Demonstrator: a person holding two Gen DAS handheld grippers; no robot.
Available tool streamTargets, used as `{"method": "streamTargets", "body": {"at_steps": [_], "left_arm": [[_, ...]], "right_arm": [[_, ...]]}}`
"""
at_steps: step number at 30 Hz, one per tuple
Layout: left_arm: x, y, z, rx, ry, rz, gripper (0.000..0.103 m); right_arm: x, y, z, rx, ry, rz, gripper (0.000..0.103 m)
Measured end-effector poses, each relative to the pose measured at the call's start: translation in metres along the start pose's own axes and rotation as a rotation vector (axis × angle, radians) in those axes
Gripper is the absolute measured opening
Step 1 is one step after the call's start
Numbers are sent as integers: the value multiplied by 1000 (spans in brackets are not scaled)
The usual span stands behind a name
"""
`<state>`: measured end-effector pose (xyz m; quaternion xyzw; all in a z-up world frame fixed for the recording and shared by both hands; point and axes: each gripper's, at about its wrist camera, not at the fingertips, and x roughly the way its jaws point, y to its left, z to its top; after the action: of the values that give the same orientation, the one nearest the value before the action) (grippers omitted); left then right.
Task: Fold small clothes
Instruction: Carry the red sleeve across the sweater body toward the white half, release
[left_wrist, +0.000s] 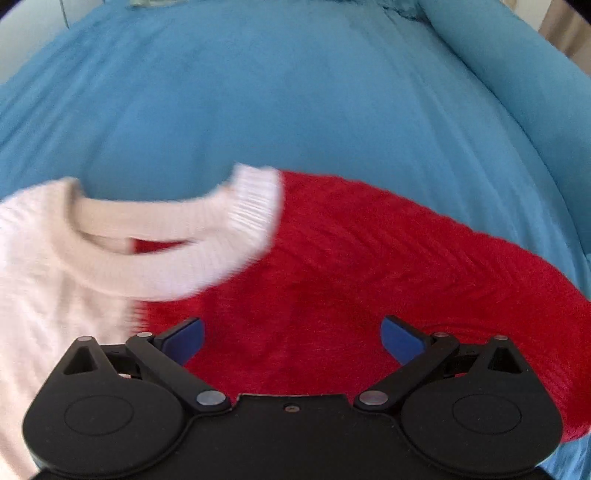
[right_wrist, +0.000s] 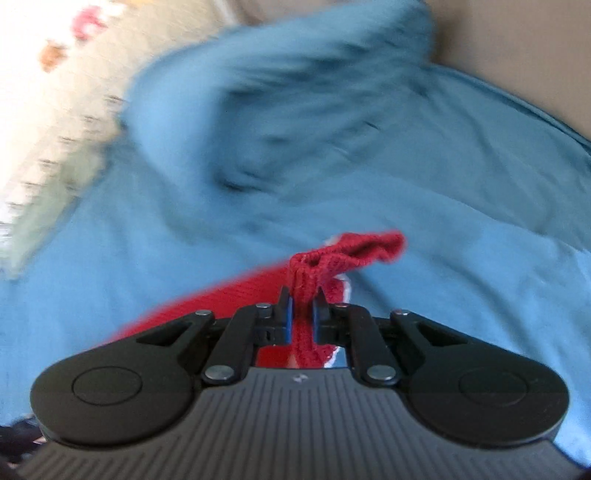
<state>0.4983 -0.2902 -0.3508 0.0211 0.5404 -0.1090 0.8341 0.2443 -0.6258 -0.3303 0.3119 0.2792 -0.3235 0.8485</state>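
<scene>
1. Red knit is pinched between the closed jaws of the right gripper (right_wrist: 300, 314); the held part is a ribbed cuff or hem of the sweater (left_wrist: 332, 266), bunched above the pads.
2. Black and wide apart, the jaws of the left gripper (left_wrist: 291, 339) hover over the red half of the sweater with nothing between them.
3. Beyond them the sweater lies spread on the blue bedcover (left_wrist: 295, 110), well in from its far edge, its white collar (left_wrist: 155, 243) at the left.
4. I judge the knit soft, light and floppy; it will sag, so ribbed edges and shoulder seams are the best holds.
5. Only the left view shows the white half and collar; only the right view shows the grip.
</scene>
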Motion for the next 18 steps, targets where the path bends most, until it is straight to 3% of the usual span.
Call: {"method": "streamTargets", "body": {"at_steps": [5,9,13,18], "left_arm": [[-48,57,4,-11,-65,-3,103],[-83,113,4,-38,-100,25,103],[-103,193,0,-109,-127,75,103],[-104,259,-21,-198,-111,113,103]], "right_arm": [[-32,103,6,-95,-40,249,25],[-52,200,-22,-206,8,478,25],[-61,289,-91,-362,112,670,25],[-49,353,-200,-542,285,784,25]]}}
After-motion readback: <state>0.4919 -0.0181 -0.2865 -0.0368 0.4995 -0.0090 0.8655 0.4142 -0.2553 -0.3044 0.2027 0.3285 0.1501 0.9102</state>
